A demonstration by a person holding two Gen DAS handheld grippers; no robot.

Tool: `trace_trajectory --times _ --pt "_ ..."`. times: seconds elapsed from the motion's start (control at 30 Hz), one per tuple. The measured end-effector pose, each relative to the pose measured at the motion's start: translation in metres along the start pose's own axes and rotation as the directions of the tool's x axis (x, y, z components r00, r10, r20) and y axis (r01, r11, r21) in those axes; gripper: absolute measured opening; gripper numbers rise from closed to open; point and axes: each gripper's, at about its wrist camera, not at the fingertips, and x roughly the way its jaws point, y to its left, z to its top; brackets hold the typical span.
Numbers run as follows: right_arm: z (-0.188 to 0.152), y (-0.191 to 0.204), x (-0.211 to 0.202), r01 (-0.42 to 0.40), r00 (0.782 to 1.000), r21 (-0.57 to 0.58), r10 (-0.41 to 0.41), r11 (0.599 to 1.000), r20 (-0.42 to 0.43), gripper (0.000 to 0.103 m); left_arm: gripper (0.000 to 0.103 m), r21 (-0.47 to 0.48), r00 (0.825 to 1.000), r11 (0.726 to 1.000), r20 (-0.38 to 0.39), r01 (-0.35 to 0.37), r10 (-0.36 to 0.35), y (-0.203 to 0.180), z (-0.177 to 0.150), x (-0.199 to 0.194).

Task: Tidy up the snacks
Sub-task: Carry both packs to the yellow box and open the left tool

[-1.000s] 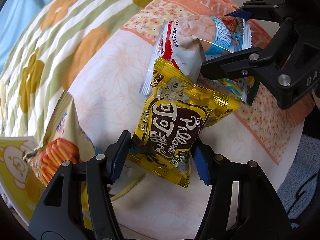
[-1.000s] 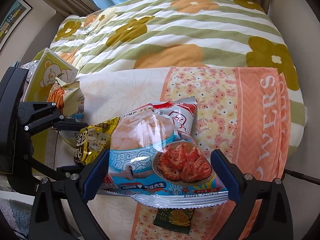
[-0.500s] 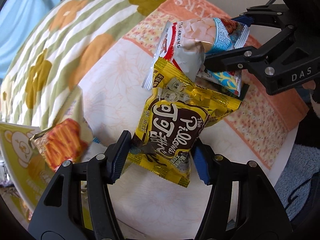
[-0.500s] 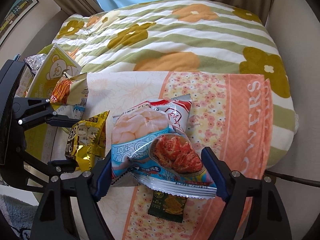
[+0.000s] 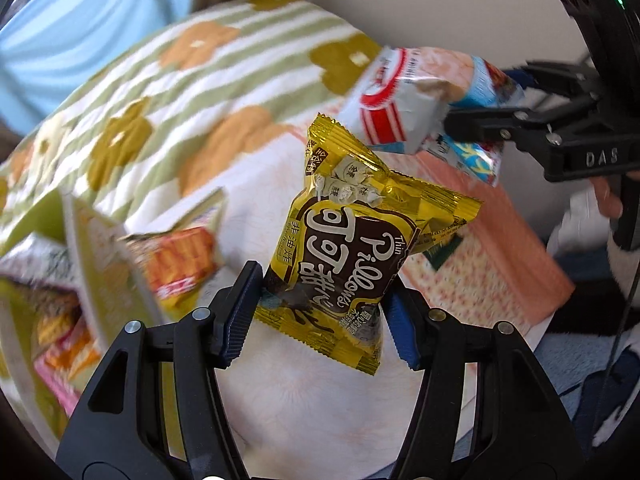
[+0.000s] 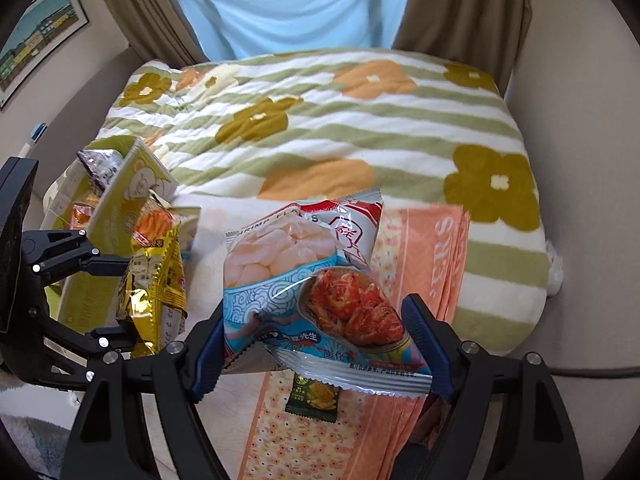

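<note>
My left gripper (image 5: pixel 322 316) is shut on a yellow and brown Pillows snack bag (image 5: pixel 352 248) and holds it in the air above the bed. The same bag (image 6: pixel 154 300) shows in the right wrist view, left of centre. My right gripper (image 6: pixel 318 354) is shut on a blue and white shrimp flakes bag (image 6: pixel 316 280), also lifted; it shows in the left wrist view (image 5: pixel 420 108) at the upper right. A yellow-green bear-print box (image 6: pixel 120 208) with several snacks inside stands at the left. An orange snack bag (image 5: pixel 180 260) leans against the box.
A small dark green snack packet (image 6: pixel 314 396) lies on the pink floral cloth (image 6: pixel 420 260) below the shrimp bag. A striped flower blanket (image 6: pixel 320 120) covers the bed behind. Curtains and a wall stand beyond the bed.
Both grippers have risen with their bags. The shrimp bag got squeezed tighter as the right jaws closed. The left view has swung so the box now shows at left.
</note>
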Motion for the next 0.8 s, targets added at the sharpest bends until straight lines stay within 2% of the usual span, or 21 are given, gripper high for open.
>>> trace_trajectory --times 0.2,0.43,0.6,0.8 --pt "0.023 0.028 -0.025 -0.039 0.997 -0.083 0.044 0.996 0.07 0.078 0.056 -0.173 0.994 0.983 0.078 -0.061 0.076 0.042 -0.023 -0.058" --pt "0.041 0.098 -0.042 -0.091 0.981 -0.206 0.123 0.974 0.148 0.078 0.056 -0.319 0.974 0.938 0.126 -0.138 0.187 0.115 -0.076 -0.119" --pt "0.046 0.159 -0.039 -0.132 0.971 -0.236 0.173 0.963 0.163 0.078 0.056 -0.357 0.97 0.92 0.113 -0.163 0.215 0.17 -0.113 -0.137" --pt "0.046 0.23 -0.019 -0.162 0.969 -0.232 0.198 0.959 0.144 0.078 0.056 -0.35 0.978 0.922 0.066 -0.164 0.199 0.229 -0.143 -0.137"
